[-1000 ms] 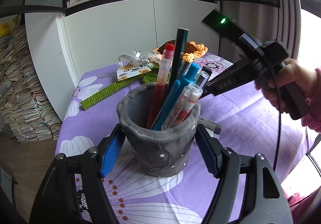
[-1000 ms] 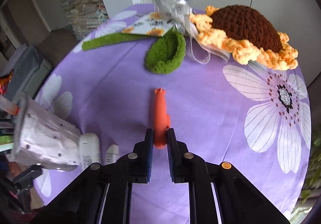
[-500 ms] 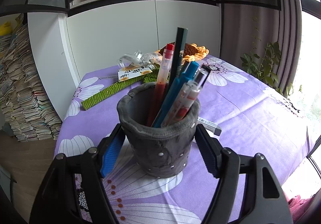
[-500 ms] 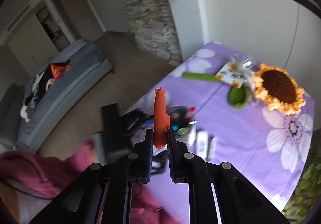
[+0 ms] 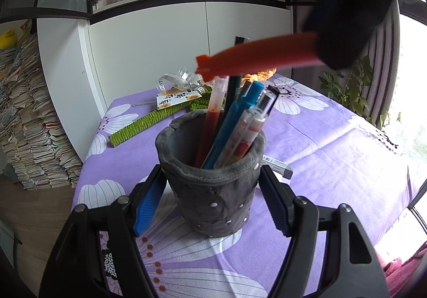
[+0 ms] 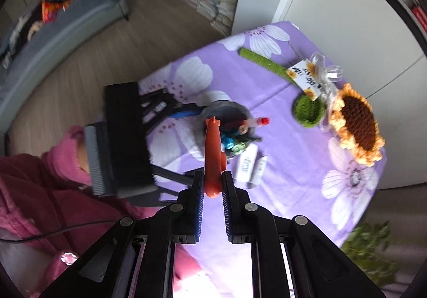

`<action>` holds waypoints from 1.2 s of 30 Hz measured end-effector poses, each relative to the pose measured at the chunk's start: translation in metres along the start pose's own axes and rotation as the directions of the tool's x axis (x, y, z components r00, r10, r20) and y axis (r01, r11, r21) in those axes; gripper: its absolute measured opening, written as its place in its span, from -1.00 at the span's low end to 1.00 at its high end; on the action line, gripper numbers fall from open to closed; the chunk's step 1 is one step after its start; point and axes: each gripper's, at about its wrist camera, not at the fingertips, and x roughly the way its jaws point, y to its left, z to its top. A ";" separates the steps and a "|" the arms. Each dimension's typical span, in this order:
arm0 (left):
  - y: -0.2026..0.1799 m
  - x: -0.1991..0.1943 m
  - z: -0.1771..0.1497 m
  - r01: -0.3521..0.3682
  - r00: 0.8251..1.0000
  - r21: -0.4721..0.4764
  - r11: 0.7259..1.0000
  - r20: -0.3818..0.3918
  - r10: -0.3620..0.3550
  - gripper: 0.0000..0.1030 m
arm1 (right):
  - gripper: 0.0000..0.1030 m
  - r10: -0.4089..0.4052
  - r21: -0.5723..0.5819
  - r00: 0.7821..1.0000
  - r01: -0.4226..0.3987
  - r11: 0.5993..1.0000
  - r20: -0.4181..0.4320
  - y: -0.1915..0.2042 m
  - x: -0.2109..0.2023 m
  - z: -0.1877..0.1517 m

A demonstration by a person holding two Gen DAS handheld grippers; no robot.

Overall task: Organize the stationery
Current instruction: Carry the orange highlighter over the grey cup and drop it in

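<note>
A grey felt pen cup [image 5: 210, 191] stands on the purple flowered tablecloth and holds several pens, red, blue and clear. My left gripper [image 5: 210, 199] has its blue pads on either side of the cup and holds it. My right gripper [image 6: 212, 185] is shut on an orange pen [image 6: 212, 153]. It holds the pen high over the cup, tip pointing down toward the cup's mouth [image 6: 226, 116]. In the left wrist view the orange pen [image 5: 256, 56] slants above the pens in the cup.
Two white erasers [image 6: 252, 163] lie beside the cup; one shows in the left wrist view [image 5: 277, 165]. A crochet sunflower [image 6: 356, 124] with green leaf and stem [image 6: 263, 61] lies at the table's far side. Stacks of paper [image 5: 24, 124] stand on the floor.
My right gripper lifted the orange pen off the table, swung high, and now holds it lower over the cup. My left gripper has stayed around the cup.
</note>
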 end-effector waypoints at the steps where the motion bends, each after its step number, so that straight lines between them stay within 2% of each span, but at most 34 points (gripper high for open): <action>1: 0.000 0.000 0.000 0.000 1.000 0.000 1.000 0.000 0.000 0.36 | -0.72 -0.018 -0.016 1.000 0.017 1.000 -0.024 -0.001 0.001 0.006; 5: 0.000 0.001 0.001 0.005 1.000 0.004 1.000 0.000 -0.005 0.37 | -0.72 -0.054 -0.131 0.989 0.036 0.991 -0.135 0.007 0.005 0.027; 9: 0.001 0.002 0.002 0.009 1.000 0.006 1.000 -0.001 -0.009 0.37 | -0.72 -0.054 -0.230 0.969 -0.003 0.973 -0.239 0.021 0.015 0.045; 14: 0.001 0.002 0.001 0.011 1.000 0.011 1.000 0.005 -0.011 0.37 | -0.72 -0.123 -0.234 0.931 0.042 0.971 -0.343 0.017 0.037 0.061; 17: 0.000 0.003 0.002 0.011 1.000 0.016 1.000 0.006 -0.012 0.38 | -0.73 -0.118 -0.219 0.910 0.031 0.975 -0.397 0.011 0.042 0.067; 23: -0.001 0.004 0.002 0.006 1.000 0.021 1.000 0.007 -0.006 0.38 | -0.73 -0.125 -0.229 0.889 0.023 0.973 -0.440 0.015 0.058 0.082; 25: -0.001 0.003 0.003 0.006 1.000 0.016 1.000 0.005 -0.006 0.38 | -0.73 -0.116 -0.223 0.895 0.019 0.975 -0.430 0.015 0.063 0.088; 30: 0.000 0.003 0.003 0.010 1.000 0.017 1.000 0.005 -0.010 0.38 | -0.73 -0.064 -0.168 0.938 0.006 0.986 -0.340 0.007 0.058 0.084; 34: 0.000 0.003 0.003 0.011 1.000 0.012 1.000 0.007 -0.011 0.38 | -0.72 -0.018 -0.087 0.991 0.006 0.996 -0.134 -0.005 0.016 0.060; 36: -0.001 0.003 0.003 0.010 1.000 0.010 1.000 0.006 -0.010 0.38 | -0.72 -0.006 -0.009 1.000 0.006 1.000 -0.001 -0.015 -0.009 0.038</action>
